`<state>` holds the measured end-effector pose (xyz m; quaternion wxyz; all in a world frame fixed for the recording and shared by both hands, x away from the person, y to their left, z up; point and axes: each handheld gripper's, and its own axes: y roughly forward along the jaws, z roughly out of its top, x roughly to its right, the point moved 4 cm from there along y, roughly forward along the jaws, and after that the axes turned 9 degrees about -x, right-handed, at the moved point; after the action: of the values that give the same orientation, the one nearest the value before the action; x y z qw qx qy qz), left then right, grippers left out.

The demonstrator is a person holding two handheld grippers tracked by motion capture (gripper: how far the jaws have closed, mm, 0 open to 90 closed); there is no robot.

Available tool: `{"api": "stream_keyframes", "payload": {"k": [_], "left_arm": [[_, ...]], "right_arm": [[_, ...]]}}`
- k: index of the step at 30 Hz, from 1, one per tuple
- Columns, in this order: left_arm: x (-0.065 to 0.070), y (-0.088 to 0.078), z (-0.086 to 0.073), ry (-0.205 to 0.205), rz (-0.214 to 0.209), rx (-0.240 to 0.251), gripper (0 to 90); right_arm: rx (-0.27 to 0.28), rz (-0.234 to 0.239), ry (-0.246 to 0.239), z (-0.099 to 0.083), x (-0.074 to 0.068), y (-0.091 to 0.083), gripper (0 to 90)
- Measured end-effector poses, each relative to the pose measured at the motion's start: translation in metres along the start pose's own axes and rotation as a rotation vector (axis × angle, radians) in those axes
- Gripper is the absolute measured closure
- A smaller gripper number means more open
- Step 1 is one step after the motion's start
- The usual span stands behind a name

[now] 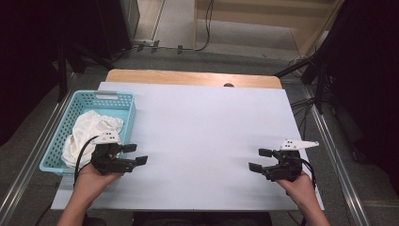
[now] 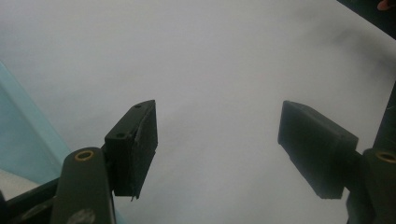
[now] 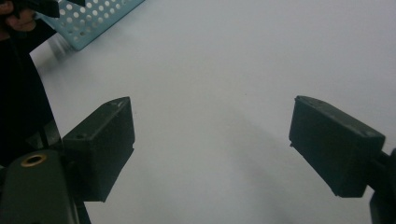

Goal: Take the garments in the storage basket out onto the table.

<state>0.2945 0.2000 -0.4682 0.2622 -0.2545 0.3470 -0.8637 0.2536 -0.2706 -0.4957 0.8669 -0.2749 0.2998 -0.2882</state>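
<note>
White cloth (image 1: pixel 89 134) is lying bunched in the blue basket (image 1: pixel 126 101) at the table's left edge, spilling toward its near rim; likely soft, light, floppy, so pinching a raised fold near the top looks the best hold. Left gripper (image 1: pixel 132 154) is hovering just beside the basket's near right corner, jaws standing wide, nothing between them. White tabletop (image 1: pixel 211 122) is sitting bare mid-frame. Right gripper (image 1: pixel 261 159) is hanging near the right edge, well apart from the cloth, jaws wide and empty.
</note>
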Motion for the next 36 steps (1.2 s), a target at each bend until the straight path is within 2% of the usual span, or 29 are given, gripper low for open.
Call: {"api": "stream_keyframes", "payload": {"k": [5,8,17,32,36], "left_arm": [[0.001,0.001,0.0,0.007,0.001,-0.01,28.9],[0.001,0.001,0.0,0.012,-0.005,-0.025,29.9],[0.003,0.005,0.0,0.03,0.015,-0.065,29.9],[0.002,0.005,0.001,0.02,0.011,-0.067,30.0],[0.002,0.005,0.001,0.022,0.009,-0.07,30.0]], "right_arm": [[-0.013,0.002,0.007,-0.001,0.002,0.001,12.7],[-0.025,0.003,-0.001,-0.001,0.002,0.003,12.8],[-0.05,0.005,-0.026,-0.001,-0.001,0.008,12.8],[-0.059,0.016,-0.029,0.002,0.005,0.015,12.7],[-0.062,0.015,-0.025,0.001,0.002,0.015,12.7]]}}
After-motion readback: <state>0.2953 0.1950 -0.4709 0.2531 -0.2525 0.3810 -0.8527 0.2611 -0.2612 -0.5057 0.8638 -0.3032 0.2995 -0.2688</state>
